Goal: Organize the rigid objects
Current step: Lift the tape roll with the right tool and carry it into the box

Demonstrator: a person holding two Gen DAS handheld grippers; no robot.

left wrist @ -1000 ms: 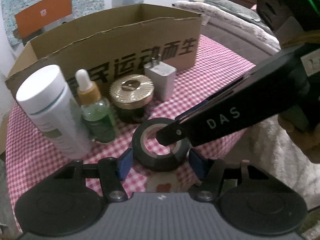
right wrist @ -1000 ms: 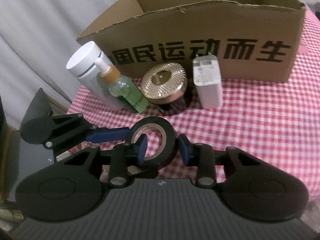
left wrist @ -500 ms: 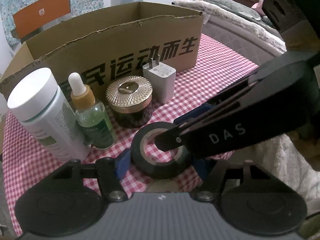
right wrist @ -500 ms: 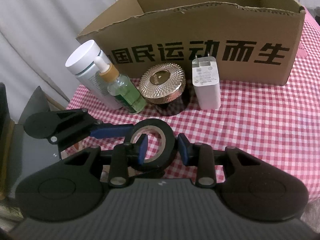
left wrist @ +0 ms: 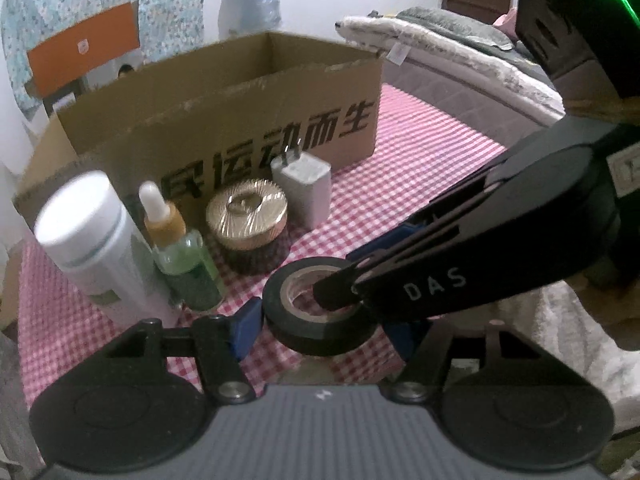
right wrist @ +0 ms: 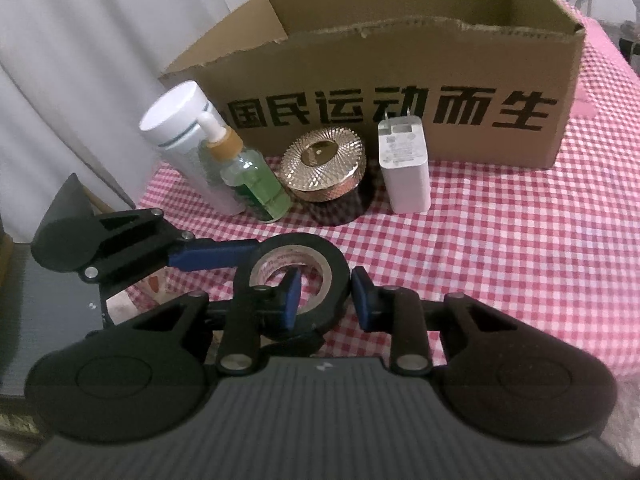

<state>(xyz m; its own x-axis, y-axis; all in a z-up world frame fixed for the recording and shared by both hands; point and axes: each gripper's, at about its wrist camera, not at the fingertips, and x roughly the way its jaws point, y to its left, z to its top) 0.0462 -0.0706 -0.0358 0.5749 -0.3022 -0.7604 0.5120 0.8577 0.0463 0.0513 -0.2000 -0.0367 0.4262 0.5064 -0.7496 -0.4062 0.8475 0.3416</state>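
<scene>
2 grippers meet at the tape roll (right wrist: 294,276): right gripper (right wrist: 326,294) fingers pinch its wall, left gripper (left wrist: 320,320) fingers spread.

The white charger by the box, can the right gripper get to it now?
Probably not yet. The right gripper has its jaws around the rim of the tape roll, and the tape sits between it and the charger.

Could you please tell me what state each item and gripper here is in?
Tape: tilted up, wall between the right gripper's fingers.
Right gripper: one finger in the tape's hole, one outside; whether it pinches is unclear.
Left gripper: open, straddling the tape.
Box: open-topped, contents hidden.
White bottle: upright, capped.
Dropper bottle: upright, capped.
Jar: lid on.
Charger: upright, prongs up.
</scene>
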